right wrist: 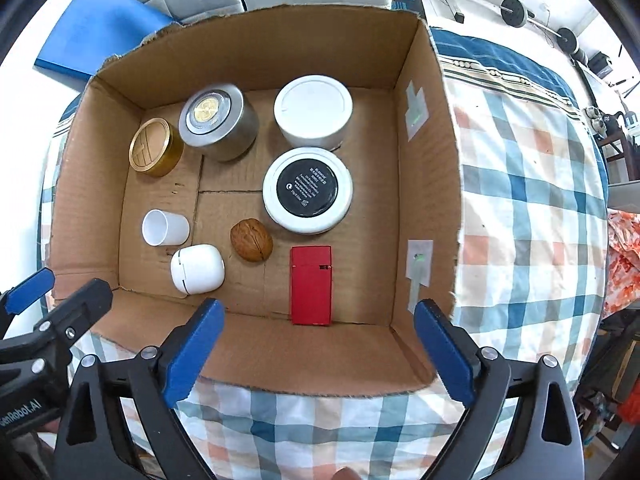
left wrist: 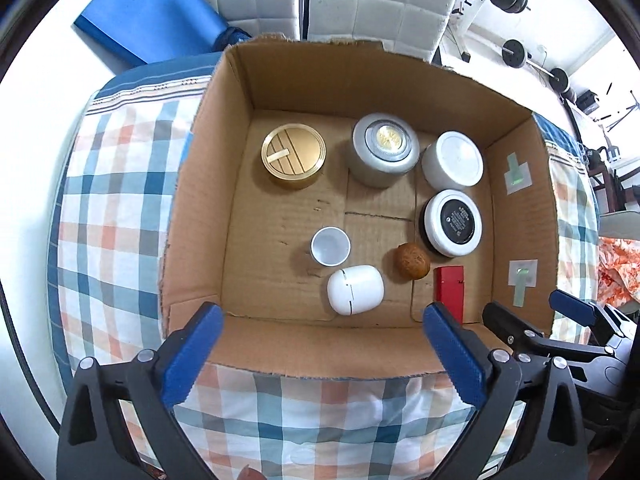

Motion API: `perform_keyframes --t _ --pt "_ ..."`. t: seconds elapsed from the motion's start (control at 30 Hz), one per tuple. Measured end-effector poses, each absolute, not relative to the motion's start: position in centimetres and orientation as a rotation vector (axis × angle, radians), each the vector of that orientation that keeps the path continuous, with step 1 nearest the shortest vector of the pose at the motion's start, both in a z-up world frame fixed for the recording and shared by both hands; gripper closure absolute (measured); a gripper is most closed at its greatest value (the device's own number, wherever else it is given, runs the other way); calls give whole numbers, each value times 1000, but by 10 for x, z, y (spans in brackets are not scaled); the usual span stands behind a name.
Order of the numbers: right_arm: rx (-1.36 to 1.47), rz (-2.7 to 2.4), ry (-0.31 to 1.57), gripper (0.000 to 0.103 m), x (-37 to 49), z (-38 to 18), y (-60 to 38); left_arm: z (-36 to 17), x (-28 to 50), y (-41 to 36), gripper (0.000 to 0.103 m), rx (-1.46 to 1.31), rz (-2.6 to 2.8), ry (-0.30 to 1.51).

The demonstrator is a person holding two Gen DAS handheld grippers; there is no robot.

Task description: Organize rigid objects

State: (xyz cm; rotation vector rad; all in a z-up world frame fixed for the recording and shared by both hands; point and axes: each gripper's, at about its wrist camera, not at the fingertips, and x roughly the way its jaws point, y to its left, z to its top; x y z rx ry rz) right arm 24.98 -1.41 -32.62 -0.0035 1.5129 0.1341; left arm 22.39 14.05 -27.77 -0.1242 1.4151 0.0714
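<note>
Both grippers hover wide open and empty above the near rim of the cardboard box [right wrist: 256,40]: left gripper [left wrist: 322,354], right gripper [right wrist: 318,350]. Inside lie a red case [right wrist: 311,284], walnut [right wrist: 251,245], white pod [right wrist: 197,269], small cup [right wrist: 165,227] and four round tins. A careless pinch could roll the walnut. The black-lidded jar [right wrist: 307,189] carries print too small to read.

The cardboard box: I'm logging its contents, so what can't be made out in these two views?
- Red case: in the left wrist view its near end is covered by a blue gripper finger.
- Black label on the white jar: print too small to read in either view.
- Jar and tin contents: lids closed, hidden.
- Cardboard box: its near wall hides the floor strip behind it.
</note>
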Motion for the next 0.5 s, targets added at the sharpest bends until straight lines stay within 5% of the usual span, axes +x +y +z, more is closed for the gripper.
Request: perform_keyframes --t 0.5 --pt "56 165 1269 3 184 -181 -49 -140 162 125 0 -71 91 1122"
